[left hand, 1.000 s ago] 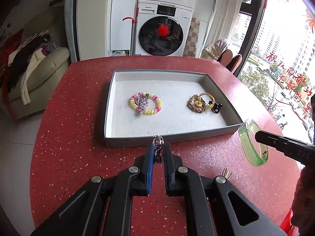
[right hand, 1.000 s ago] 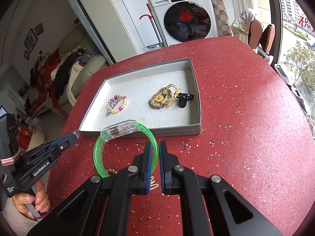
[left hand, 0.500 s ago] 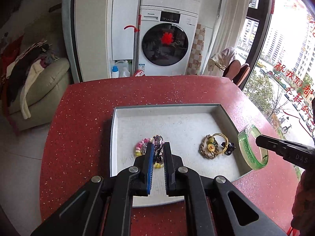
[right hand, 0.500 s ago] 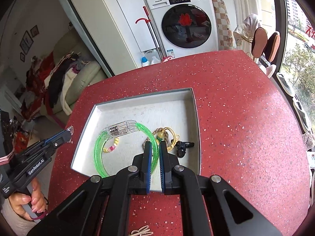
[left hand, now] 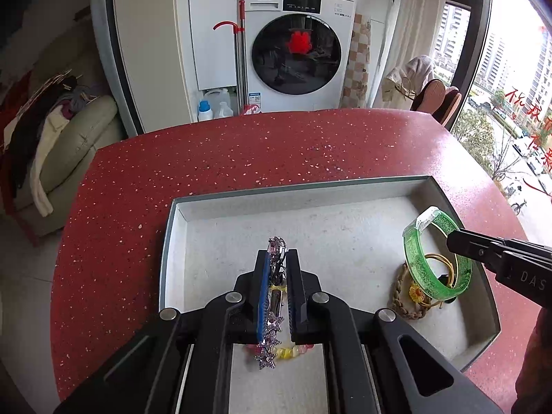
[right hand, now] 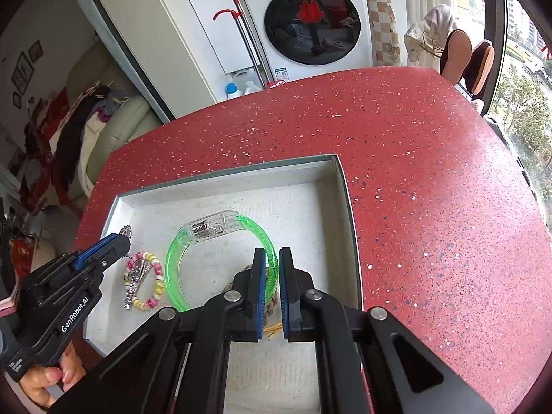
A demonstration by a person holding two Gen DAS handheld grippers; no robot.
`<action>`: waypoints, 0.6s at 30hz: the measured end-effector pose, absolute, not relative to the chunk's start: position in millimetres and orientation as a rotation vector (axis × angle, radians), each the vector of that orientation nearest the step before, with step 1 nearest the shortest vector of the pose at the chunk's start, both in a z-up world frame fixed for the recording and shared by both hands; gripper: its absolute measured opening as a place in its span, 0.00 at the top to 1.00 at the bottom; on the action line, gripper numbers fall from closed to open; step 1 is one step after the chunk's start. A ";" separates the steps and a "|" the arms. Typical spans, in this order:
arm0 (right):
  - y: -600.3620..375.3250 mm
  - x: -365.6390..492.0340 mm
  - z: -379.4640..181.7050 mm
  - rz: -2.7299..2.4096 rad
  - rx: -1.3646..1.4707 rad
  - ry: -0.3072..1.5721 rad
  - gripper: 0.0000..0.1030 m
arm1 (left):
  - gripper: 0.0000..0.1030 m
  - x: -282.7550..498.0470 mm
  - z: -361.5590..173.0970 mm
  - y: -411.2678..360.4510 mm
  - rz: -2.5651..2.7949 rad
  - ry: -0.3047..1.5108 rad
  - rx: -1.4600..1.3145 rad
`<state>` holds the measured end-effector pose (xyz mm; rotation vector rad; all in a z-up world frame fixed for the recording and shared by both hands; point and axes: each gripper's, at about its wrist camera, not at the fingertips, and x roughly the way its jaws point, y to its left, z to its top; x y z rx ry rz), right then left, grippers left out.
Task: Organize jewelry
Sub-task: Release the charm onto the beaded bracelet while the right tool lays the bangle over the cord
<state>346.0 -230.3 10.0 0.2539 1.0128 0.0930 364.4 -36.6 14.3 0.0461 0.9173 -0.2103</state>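
Two grippers hang over the tray (left hand: 179,241). The left gripper (left hand: 276,258) pinches a star chain (left hand: 276,246). The right gripper (right hand: 272,262) pinches a green bangle (right hand: 179,262). This looks like the put-down step. Next, each must lower and open over bare tray floor.

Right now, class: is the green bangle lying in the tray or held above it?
Held above it. The right gripper is shut on the green bangle, which hangs over the tray rather than lying flat.
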 end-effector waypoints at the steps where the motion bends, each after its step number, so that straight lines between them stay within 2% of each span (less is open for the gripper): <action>1: -229.9 346.9 7.6 0.088 0.248 1.017 0.92 | 0.73 365.3 10.2 -37.9 -0.210 0.924 0.047; 18: -224.9 353.8 -12.6 0.077 0.232 1.050 0.90 | 0.73 362.7 -10.9 -50.3 -0.168 0.921 0.158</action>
